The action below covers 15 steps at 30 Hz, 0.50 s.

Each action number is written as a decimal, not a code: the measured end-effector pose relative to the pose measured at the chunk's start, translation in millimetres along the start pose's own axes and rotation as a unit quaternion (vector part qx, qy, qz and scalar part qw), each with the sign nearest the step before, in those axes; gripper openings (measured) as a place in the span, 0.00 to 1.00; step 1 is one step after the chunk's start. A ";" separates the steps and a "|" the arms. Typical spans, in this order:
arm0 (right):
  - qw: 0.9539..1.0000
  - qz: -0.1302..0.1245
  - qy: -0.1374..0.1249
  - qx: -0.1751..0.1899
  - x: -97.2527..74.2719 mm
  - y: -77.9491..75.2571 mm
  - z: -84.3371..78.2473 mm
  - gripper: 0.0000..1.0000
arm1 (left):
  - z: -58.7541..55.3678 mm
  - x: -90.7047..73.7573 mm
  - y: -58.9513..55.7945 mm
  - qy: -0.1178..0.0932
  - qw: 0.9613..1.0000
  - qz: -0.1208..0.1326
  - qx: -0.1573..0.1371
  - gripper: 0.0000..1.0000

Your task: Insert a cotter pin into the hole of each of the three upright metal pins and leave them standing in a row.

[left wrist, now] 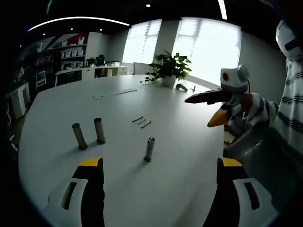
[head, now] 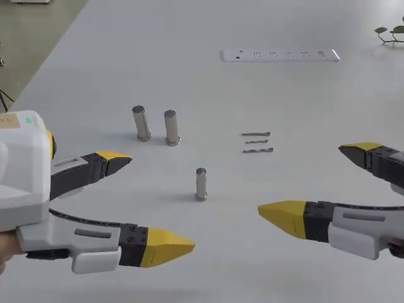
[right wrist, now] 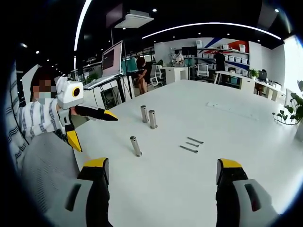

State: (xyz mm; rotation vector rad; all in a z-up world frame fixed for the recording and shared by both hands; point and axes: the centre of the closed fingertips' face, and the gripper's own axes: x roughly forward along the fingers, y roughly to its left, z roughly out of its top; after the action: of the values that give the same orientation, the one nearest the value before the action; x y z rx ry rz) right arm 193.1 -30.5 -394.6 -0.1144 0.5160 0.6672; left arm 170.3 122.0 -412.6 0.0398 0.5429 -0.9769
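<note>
The left gripper (head: pixel 148 202) and right gripper (head: pixel 302 180) are hovering with jaws spread wide, gripping nothing. One metal pin (head: pixel 201 184) is standing between them. Two more metal pins (head: pixel 171 127) are standing farther left, and three cotter pins (head: pixel 257 142) are lying farther right.

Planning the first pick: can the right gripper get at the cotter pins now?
Probably yes: the right gripper is open and only bare table lies between it and the cotter pins.
</note>
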 end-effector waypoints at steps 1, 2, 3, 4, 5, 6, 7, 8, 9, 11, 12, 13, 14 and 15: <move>1.000 -0.002 0.002 -0.006 0.8 -3.4 1.7 0.92 | -0.1 -0.2 0.2 0.000 1.000 0.001 -0.001 0.99; 1.000 -0.003 0.004 -0.009 1.3 -5.6 2.9 0.92 | -0.4 -0.8 0.1 0.000 1.000 0.001 -0.001 0.99; 1.000 -0.004 0.006 -0.012 2.0 -9.1 4.7 0.91 | -0.5 -1.3 0.1 -0.001 1.000 0.001 -0.002 0.99; 1.000 -0.004 0.010 -0.014 2.2 -11.5 5.6 0.90 | -0.5 -1.7 0.0 -0.002 1.000 0.001 -0.003 0.99; 1.000 -0.005 0.010 -0.015 2.6 -13.4 6.9 0.90 | -0.6 -2.1 -0.1 -0.002 1.000 0.001 -0.003 0.99; 1.000 -0.007 0.010 -0.019 3.7 -17.9 8.9 0.90 | -0.4 -2.6 0.0 -0.003 1.000 0.002 -0.004 0.99; 1.000 -0.004 0.011 -0.026 4.3 -20.2 11.1 0.89 | -0.5 -3.2 0.1 -0.004 1.000 0.002 -0.004 0.99; 0.999 -0.003 0.013 -0.030 4.5 -21.3 12.4 0.87 | -0.3 -3.6 0.0 -0.005 1.000 0.002 -0.003 0.99; 0.999 -0.003 0.016 -0.031 4.9 -23.1 13.5 0.86 | -0.4 -4.1 -0.3 -0.006 1.000 0.002 -0.003 0.99; 0.999 -0.004 0.019 -0.038 6.4 -27.8 16.7 0.85 | 0.1 -5.2 -0.7 -0.009 1.000 0.002 -0.003 0.99; 0.999 -0.003 0.018 -0.044 7.7 -29.6 19.4 0.84 | 0.2 -5.8 -0.4 -0.009 1.000 0.004 -0.003 0.99; 0.999 -0.002 0.019 -0.048 8.8 -30.7 21.1 0.83 | 0.0 -6.3 -0.4 -0.009 1.000 0.004 -0.003 0.99; 0.998 0.000 0.021 -0.054 10.6 -31.9 22.6 0.83 | -0.6 -6.9 -0.4 -0.008 1.000 0.005 -0.003 0.99; 0.998 0.003 0.026 -0.065 11.9 -33.0 22.9 0.82 | -1.3 -7.4 -0.5 -0.007 1.000 0.005 -0.003 0.99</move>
State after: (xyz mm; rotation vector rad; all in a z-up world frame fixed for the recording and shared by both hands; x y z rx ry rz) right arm 231.1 -43.7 -382.6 -0.2532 0.5224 0.7051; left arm 166.1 127.8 -410.2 0.0295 0.5321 -0.9657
